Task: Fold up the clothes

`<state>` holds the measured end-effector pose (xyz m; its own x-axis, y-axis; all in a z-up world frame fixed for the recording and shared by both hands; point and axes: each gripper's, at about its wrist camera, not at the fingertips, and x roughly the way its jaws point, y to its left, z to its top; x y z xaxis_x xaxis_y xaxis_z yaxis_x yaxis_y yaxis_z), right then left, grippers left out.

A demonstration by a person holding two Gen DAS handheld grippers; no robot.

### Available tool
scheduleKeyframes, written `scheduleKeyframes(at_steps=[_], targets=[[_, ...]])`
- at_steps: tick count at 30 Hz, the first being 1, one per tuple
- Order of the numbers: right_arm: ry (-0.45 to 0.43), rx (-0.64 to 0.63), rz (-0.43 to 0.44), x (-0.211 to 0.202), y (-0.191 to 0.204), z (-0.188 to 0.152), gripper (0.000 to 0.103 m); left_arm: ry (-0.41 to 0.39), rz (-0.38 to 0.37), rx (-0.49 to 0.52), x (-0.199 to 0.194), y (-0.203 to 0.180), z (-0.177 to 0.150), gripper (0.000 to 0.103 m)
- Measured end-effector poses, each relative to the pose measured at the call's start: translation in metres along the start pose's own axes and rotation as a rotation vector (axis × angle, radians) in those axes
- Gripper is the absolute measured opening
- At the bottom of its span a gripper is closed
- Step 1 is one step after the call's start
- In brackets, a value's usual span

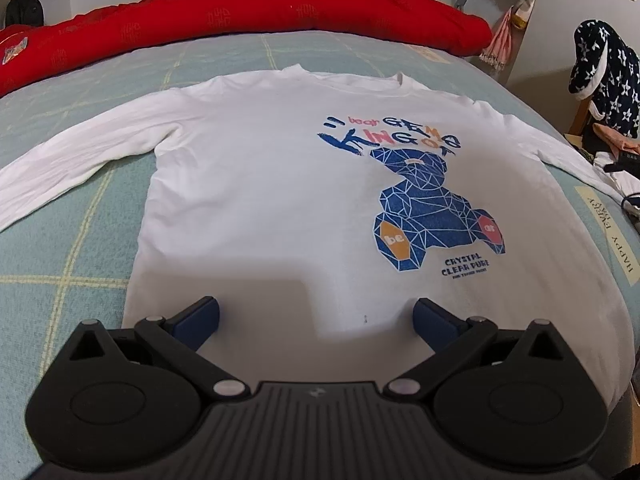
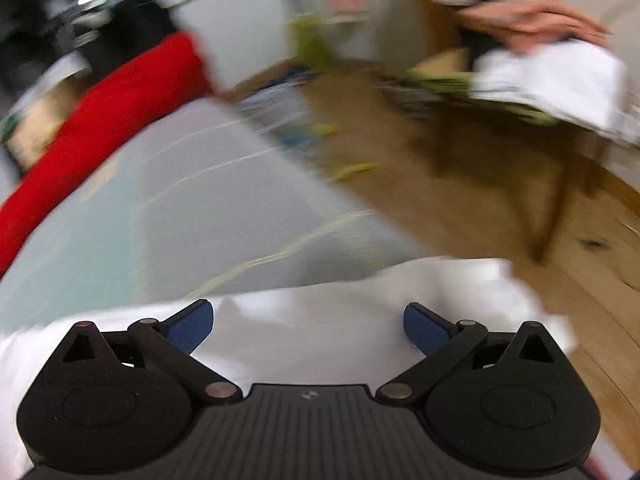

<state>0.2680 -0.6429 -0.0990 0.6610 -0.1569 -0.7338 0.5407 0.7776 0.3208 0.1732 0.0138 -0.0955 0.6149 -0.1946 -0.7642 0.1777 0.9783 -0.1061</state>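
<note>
A white long-sleeved shirt (image 1: 260, 184) with a blue bear print (image 1: 432, 208) lies flat, front up, on the bed, collar away from me and sleeves spread to both sides. My left gripper (image 1: 316, 320) is open and empty, just above the shirt's hem near its middle. In the blurred right wrist view, my right gripper (image 2: 308, 326) is open and empty over white cloth of the shirt (image 2: 328, 312) at the bed's right edge.
A pale green checked bed sheet (image 1: 72, 240) covers the bed. A red quilt (image 1: 240, 16) lies along the far side. To the right are a wooden floor (image 2: 460, 200), a wooden table (image 2: 552, 168) with white cloth and a star-patterned garment (image 1: 604, 68).
</note>
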Motion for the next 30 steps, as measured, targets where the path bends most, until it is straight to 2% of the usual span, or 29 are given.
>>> scheduleKeyframes(at_steps=[2, 8, 9, 12, 15, 17, 19, 21, 26, 30], targets=[[0.002, 0.010, -0.008, -0.008, 0.004, 0.003, 0.103, -0.002, 0.002, 0.000, 0.000, 0.000, 0.000, 0.102], [0.040, -0.186, 0.164, -0.034, 0.078, -0.019, 0.103, -0.008, 0.003, -0.001, -0.001, 0.000, -0.001, 0.102], [0.060, -0.200, 0.169, -0.033, 0.086, -0.027, 0.103, -0.010, 0.001, 0.000, -0.002, 0.000, -0.002, 0.102], [0.085, -0.269, 0.102, -0.030, 0.096, -0.056, 0.103, -0.015, -0.008, 0.001, -0.002, 0.002, -0.003, 0.102], [0.038, -0.397, 0.043, -0.039, 0.097, -0.082, 0.103, -0.020, -0.015, 0.005, -0.003, 0.003, -0.004, 0.102], [0.056, -0.442, 0.000, -0.043, 0.100, -0.085, 0.103, -0.026, -0.019, 0.005, -0.004, 0.003, -0.005, 0.102], [0.062, -0.426, -0.031, -0.049, 0.106, -0.081, 0.103, -0.033, -0.023, 0.000, -0.004, 0.004, -0.006, 0.102], [0.041, -0.423, 0.007, -0.051, 0.119, -0.072, 0.103, -0.037, -0.020, 0.000, -0.007, 0.005, -0.004, 0.102], [0.015, -0.466, 0.095, -0.047, 0.180, -0.064, 0.103, -0.071, 0.007, 0.016, -0.015, 0.008, -0.002, 0.102], [0.040, -0.517, 0.082, -0.005, 0.230, -0.059, 0.103, -0.059, -0.002, -0.018, -0.008, 0.022, -0.005, 0.102]])
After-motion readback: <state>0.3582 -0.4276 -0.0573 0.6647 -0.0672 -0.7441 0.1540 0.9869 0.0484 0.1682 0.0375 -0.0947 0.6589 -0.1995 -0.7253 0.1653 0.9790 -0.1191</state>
